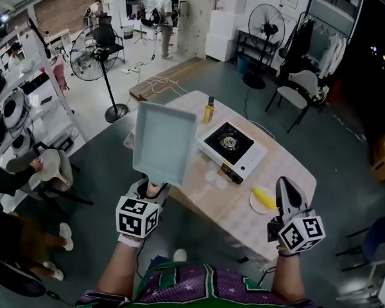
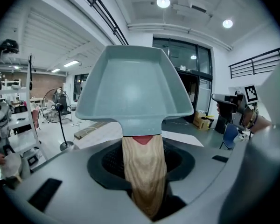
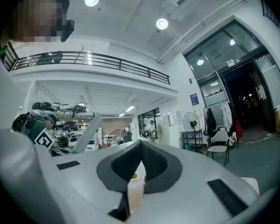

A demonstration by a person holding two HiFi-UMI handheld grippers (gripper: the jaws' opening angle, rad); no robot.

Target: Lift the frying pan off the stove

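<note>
Gripping the wooden handle of the pale blue-green frying pan, your left gripper holds the square pan in the air, its jaws pressed on either side of the handle. In the head view the pan hangs over the near left edge of the light wooden table, to the left of the stove and apart from it, with its inner face tipped up toward you. The stove, a white portable unit with a black burner ring, sits on the table's far side. A yellow bottle stands just beyond its far left corner. A white plate carrying something yellow lies near the table's front edge, just beside your right gripper. That gripper grasps nothing; the right gripper view shows its jaws drawn together, meeting at the tips. A standing fan is on the floor well to the left of the table.
</note>
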